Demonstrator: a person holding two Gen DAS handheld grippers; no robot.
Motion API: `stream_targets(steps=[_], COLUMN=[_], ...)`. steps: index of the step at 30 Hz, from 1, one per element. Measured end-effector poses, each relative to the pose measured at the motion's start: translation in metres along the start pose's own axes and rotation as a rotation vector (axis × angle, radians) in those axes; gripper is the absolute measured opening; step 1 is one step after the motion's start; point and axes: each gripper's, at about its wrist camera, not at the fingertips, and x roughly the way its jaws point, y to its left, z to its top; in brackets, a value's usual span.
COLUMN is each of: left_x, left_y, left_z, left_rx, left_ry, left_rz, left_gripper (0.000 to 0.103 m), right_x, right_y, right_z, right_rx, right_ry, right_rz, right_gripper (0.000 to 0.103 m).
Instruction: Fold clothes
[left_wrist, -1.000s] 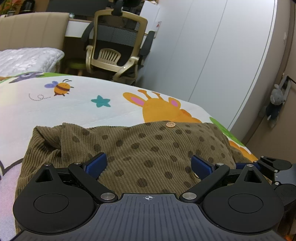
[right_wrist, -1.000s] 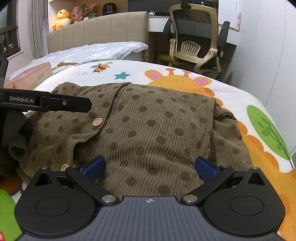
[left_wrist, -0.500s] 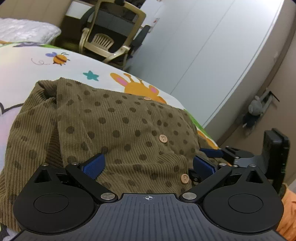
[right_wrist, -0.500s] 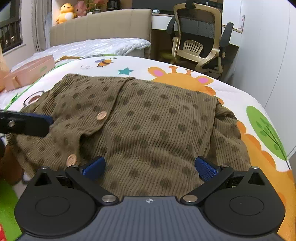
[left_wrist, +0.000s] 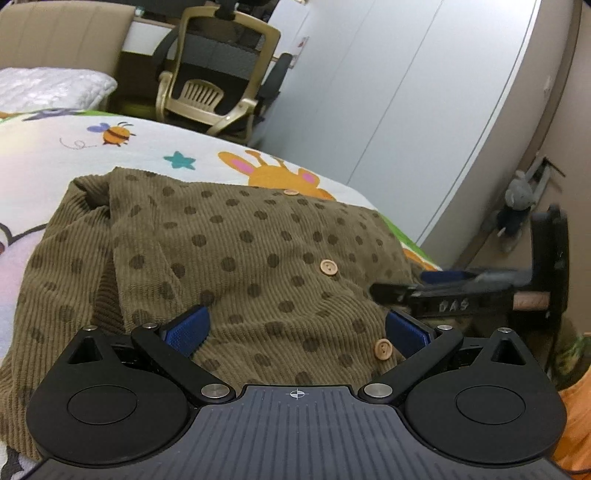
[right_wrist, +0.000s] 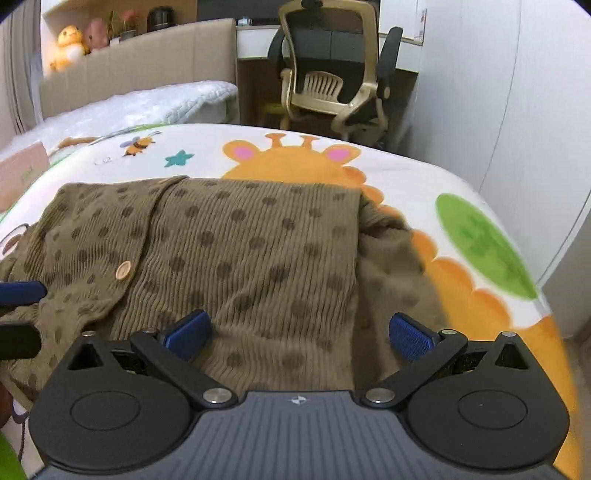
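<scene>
Left wrist view: the left gripper (left_wrist: 297, 328) hangs low over the near hem of a brown dotted cardigan (left_wrist: 240, 251), its blue pads (left_wrist: 186, 328) spread wide with nothing between them. The right gripper (left_wrist: 436, 286) enters this view from the right, lying across the garment's near right edge; it is blurred, and its own state reads better from its own camera.

Right wrist view: the right gripper (right_wrist: 299, 332) also stands wide, holding nothing, poised over the cardigan (right_wrist: 240, 251) near the hem. One blue finger of the other tool shows at the left edge.

Location of the task's item: the cardigan lies on a bedspread (right_wrist: 461, 206) printed with a giraffe, a bee and a star, close to the near edge of the bed. It lies front up, with 3 wooden buttons (left_wrist: 328, 267) visible down the placket. The right side is already turned inward, giving a straight vertical edge (right_wrist: 357, 258) with bunched cloth, probably a sleeve, lying outside it. The left side is looser and rumpled around the shoulder.

Assessment: both tools sit at the hem, spread, because that position suits either pinching the 2 lower corners for a bottom-to-top fold or letting go after laying a side panel over. The frames do not settle which. The bunched cloth at the right would likely spoil a clean fold if left outside the edge.

Surroundings: an office chair (right_wrist: 332, 85) and wardrobe doors stand beyond the bed, well apart from the work.
</scene>
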Motion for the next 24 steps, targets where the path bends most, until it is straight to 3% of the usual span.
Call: stream_targets(steps=[7,10,15,18,24], left_x=[-0.001,0.005,0.029,0.027,0.015], left_y=[-0.022,-0.033,-0.039,-0.044,-0.040], left_z=[0.009,0.015,0.007,-0.004,-0.012], left_rx=[0.047,0.131,0.279,0.329,0.328], left_ry=[-0.020,-0.031,0.077,0.107,0.110], left_rz=[0.102,0.211,0.346,0.347,0.322], left_gripper=[0.103,0.103,0.103,0.103,0.103], right_x=[-0.002,-0.001,0.000,-0.001,-0.012], right_y=[-0.007,-0.012,-0.011,-0.011,-0.007], right_z=[-0.009,-0.010,-0.008,-0.009,-0.010], right_rx=[0.045,0.063,0.065,0.064,0.071], right_ry=[-0.020,-0.016,-0.018,-0.018,-0.040], right_rz=[0.035,0.052,0.055,0.055,0.052], right_gripper=[0.103,0.103,0.103,0.103,0.103])
